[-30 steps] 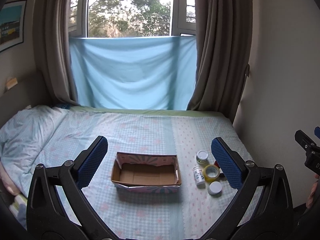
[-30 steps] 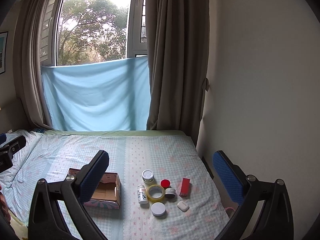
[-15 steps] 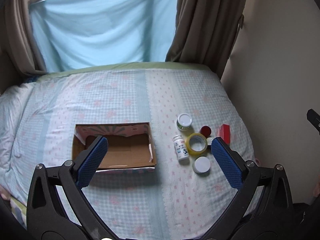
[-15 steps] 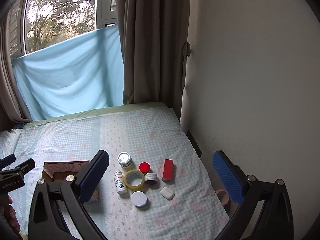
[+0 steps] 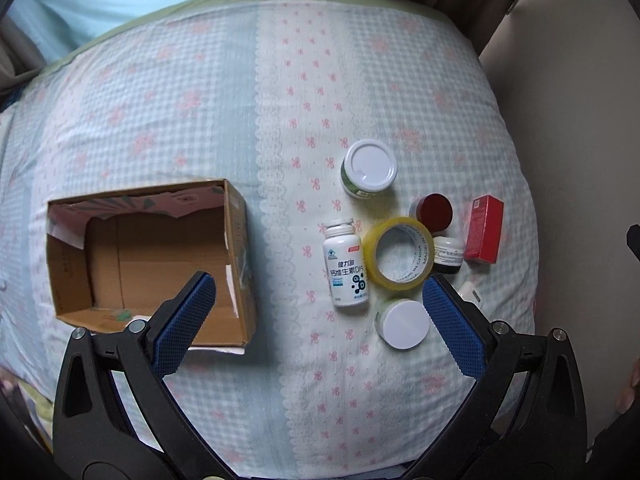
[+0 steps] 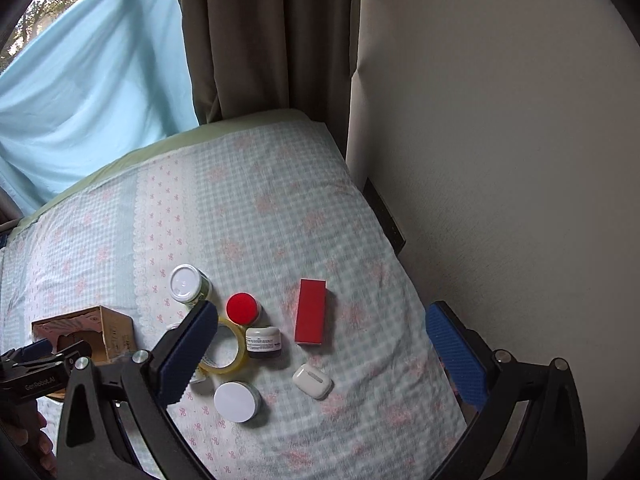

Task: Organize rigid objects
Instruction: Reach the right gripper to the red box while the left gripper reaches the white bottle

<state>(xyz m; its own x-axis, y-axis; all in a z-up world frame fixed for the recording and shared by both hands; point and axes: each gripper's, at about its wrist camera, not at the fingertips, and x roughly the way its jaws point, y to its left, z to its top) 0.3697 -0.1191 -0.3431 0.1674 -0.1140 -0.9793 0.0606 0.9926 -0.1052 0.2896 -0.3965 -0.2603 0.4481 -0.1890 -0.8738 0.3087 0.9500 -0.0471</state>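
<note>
An open cardboard box (image 5: 148, 256) lies on the bed at the left; it also shows in the right wrist view (image 6: 100, 328). To its right lie a white pill bottle (image 5: 346, 266), a yellow tape roll (image 5: 400, 254), a white-lidded green jar (image 5: 369, 168), a red-lidded jar (image 5: 434, 212), a dark small jar (image 5: 448, 254), a red box (image 5: 485, 234) and a flat white-lidded jar (image 5: 402, 322). A white earbud case (image 6: 313, 380) lies near the red box (image 6: 310, 312). My left gripper (image 5: 320, 316) is open above them. My right gripper (image 6: 320, 344) is open and empty.
The bed (image 5: 160, 100) has a checked blue and pink sheet. A wall (image 6: 500, 160) runs close along its right edge. Brown curtains (image 6: 260, 40) and a blue cloth (image 6: 92, 64) hang at the far end.
Both grippers have tilted down and moved closer to the bed. The box and the group of objects now look larger and nearer. Nothing was taken hold of.
</note>
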